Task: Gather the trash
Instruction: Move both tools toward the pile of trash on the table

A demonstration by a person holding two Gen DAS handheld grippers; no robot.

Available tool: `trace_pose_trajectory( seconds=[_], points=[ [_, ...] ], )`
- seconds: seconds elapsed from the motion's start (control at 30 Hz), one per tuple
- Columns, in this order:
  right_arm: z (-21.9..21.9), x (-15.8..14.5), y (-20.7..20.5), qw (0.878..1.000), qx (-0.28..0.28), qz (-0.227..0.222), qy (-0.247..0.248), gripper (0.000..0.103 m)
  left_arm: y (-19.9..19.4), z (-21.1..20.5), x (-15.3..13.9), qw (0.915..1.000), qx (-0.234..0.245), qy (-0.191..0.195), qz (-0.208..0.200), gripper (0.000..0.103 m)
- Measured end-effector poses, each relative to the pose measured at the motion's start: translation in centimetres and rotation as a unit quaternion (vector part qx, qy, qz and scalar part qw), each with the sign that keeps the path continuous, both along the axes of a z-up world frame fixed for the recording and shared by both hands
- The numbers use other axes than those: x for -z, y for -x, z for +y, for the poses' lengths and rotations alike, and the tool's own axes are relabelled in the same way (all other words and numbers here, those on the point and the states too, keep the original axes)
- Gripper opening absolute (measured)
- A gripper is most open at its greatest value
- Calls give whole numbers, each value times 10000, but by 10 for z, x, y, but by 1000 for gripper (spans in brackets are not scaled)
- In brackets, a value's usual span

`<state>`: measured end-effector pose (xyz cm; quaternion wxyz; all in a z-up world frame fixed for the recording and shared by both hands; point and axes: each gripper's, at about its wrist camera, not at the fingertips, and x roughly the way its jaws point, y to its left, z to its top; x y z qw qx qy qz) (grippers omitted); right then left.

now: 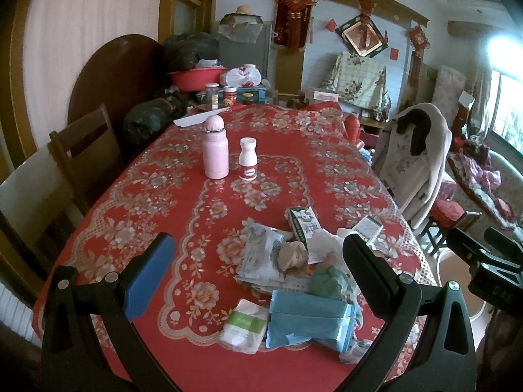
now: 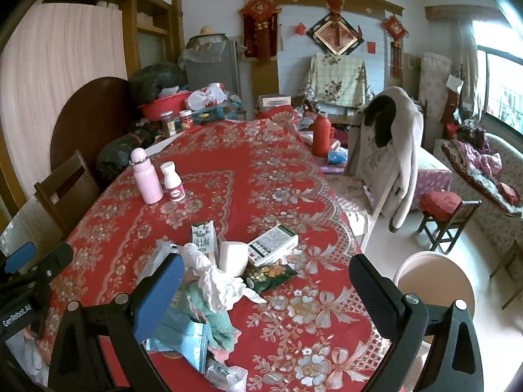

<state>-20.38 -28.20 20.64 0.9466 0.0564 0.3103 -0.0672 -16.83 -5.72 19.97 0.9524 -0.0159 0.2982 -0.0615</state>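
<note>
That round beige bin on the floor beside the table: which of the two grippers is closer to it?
The right one. The right gripper hovers over the table's edge with the bin just beyond its black finger. The left gripper hangs over the trash pile, further from the bin.

The table [image 1: 183, 176] carries a red cloth patterned with pale floral and lace motifs. Ahead of the jaws stand a pink bottle [image 1: 215, 147] and a white bottle [image 1: 247, 159] with a dark red label. Between the left jaws lie a light blue packet [image 1: 310, 321], a white pack [image 1: 243, 325] with a green band, and a crumpled teal wrapper [image 1: 327, 279]. Between the right jaws lie white tissue [image 2: 215, 281], a dark green snack bag [image 2: 269, 276] and a white-and-green box [image 2: 273, 245]. Each gripper has one blue jaw and one black jaw.
</note>
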Motion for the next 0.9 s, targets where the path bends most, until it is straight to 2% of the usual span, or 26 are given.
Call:
trace_pose_trajectory(
  seconds=[0.37,0.9],
  points=[
    [8,3,-9,9998,-182,59,24,100,2,3,-1,9999,-125,-36,-40,102],
    [1,7,-11,9998,-117,137,0,100,2,3,1,9999,-121,-46,-29,102]
  ],
)
